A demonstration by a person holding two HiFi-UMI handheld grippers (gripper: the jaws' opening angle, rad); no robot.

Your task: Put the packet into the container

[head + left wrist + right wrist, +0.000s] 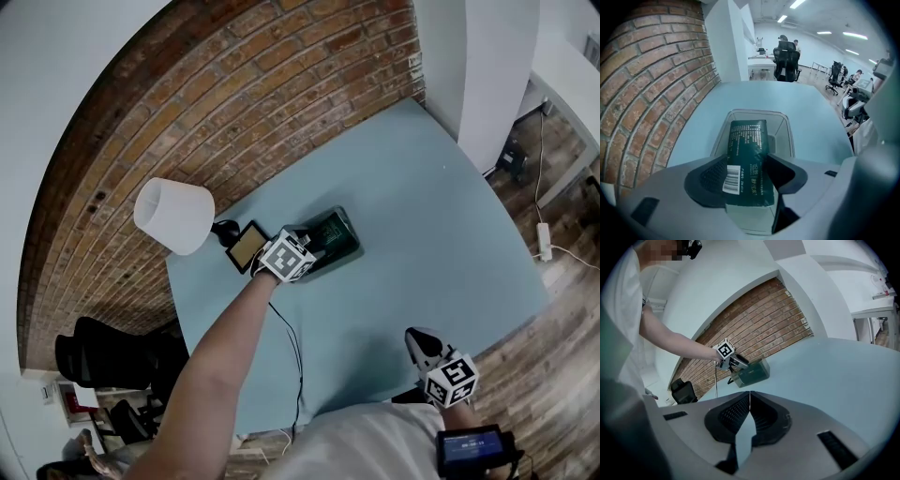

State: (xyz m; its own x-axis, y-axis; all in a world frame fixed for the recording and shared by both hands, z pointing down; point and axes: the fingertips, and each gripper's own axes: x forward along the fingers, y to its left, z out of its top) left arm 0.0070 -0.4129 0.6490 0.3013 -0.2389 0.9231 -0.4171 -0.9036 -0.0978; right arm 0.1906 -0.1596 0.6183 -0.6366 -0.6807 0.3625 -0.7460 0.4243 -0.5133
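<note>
Against the brick wall [234, 94], at the table's [422, 216] left end, stand a white-shaded lamp [174, 216] and a small dark-framed panel [247, 247]. Just right of them, the left gripper [746, 176] reaches down over the clear container [783, 123]. Its jaws stand apart around the dark green packet [748, 150], whose long axis follows the container's length, barcode end nearest the jaws. Well apart, the right gripper [750, 401] is closed and empty.

On the table [422, 206] I see the container [783, 125], packet [749, 154] inside it between my left gripper's [317, 251] jaws; lamp [174, 216] at its nine o'clock, my right gripper [424, 345] at five.
</note>
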